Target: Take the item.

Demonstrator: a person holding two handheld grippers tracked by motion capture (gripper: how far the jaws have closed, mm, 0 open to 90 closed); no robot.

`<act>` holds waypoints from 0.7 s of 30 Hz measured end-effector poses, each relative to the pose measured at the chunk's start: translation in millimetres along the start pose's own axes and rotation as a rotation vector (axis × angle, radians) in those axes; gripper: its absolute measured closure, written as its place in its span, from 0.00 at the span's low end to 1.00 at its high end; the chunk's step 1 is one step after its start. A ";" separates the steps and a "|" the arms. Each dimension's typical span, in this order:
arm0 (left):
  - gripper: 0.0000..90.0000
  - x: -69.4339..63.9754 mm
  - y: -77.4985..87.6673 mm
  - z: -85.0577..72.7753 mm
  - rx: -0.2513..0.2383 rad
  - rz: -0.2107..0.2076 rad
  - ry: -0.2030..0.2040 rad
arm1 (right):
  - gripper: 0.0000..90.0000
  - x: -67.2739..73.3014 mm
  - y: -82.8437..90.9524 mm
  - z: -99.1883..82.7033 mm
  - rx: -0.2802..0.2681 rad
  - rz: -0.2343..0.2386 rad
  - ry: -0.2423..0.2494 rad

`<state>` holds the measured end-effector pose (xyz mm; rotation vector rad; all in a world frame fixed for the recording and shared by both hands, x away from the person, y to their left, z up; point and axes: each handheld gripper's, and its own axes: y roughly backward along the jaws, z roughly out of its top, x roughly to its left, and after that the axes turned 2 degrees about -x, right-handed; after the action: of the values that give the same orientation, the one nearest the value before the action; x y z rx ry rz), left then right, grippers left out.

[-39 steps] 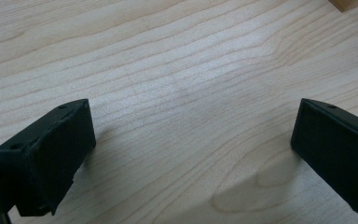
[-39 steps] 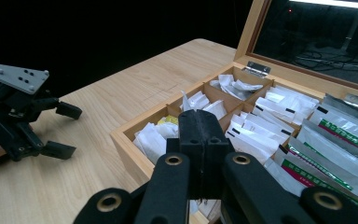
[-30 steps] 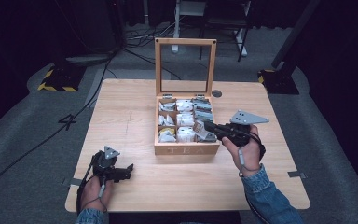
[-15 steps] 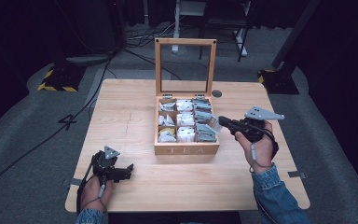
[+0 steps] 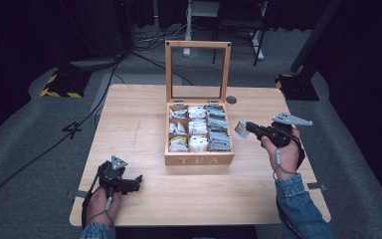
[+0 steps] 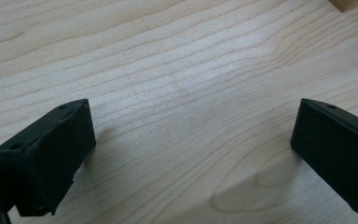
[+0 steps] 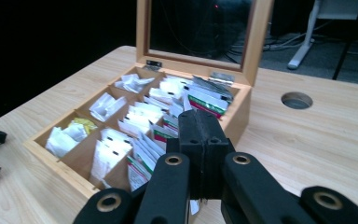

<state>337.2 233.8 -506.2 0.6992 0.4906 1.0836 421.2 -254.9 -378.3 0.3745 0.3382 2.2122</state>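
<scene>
Clamping a tea bag [image 5: 240, 128] between its tips, the right tongs [image 5: 248, 128] hold it in the air just right of the wooden tea box [image 5: 199, 159]. Left tongs [image 5: 138, 180] rest spread apart on the counter [image 5: 144, 119], well away.

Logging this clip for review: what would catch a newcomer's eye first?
The open wooden tea box at mid-table, its compartments full of sachets. Just right of it, the right gripper holds a tea sachet in shut jaws. The left gripper rests open near the table's front-left edge.

Pale matt wooden table [image 5: 144, 124], wooden tea box [image 5: 199, 158], paper sachet [image 5: 240, 128] in matt black tongs [image 5: 246, 127].
</scene>
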 end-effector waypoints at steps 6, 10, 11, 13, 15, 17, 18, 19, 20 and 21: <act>0.00 0.0 0.0 0.0 0.000 0.000 0.000 | 1.00 -13.3 -2.1 -6.1 0.019 -0.027 -0.027; 0.00 0.0 0.0 0.0 0.001 0.000 0.000 | 1.00 -20.1 -4.8 -11.2 0.033 -0.041 -0.041; 0.00 0.0 0.0 0.0 0.000 0.000 0.000 | 1.00 -21.4 -5.8 -12.6 0.039 -0.047 -0.045; 0.00 0.0 0.0 0.0 0.000 0.000 0.000 | 1.00 -24.3 -7.6 -15.3 0.050 -0.057 -0.048; 0.00 0.0 0.0 0.0 0.000 0.000 0.000 | 1.00 -27.7 -9.3 -18.0 0.062 -0.071 -0.049; 0.00 0.0 0.0 0.0 0.000 0.000 0.000 | 1.00 -32.3 -11.1 -21.5 0.073 -0.081 -0.053; 0.00 0.0 0.0 0.0 0.000 0.000 0.000 | 1.00 -32.3 -11.1 -21.5 0.073 -0.081 -0.053; 0.00 0.0 0.0 0.0 0.000 0.000 0.000 | 1.00 -34.0 -11.7 -22.8 0.077 -0.085 -0.056; 0.00 0.0 0.0 0.0 0.000 0.000 0.000 | 1.00 -37.0 -13.1 -25.5 0.087 -0.095 -0.064; 0.00 0.0 0.0 0.0 0.000 0.000 0.000 | 1.00 -37.0 -13.1 -25.5 0.087 -0.095 -0.064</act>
<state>337.2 233.8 -506.2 0.6992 0.4908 1.0835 442.9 -278.9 -412.1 0.4665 0.4104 2.0927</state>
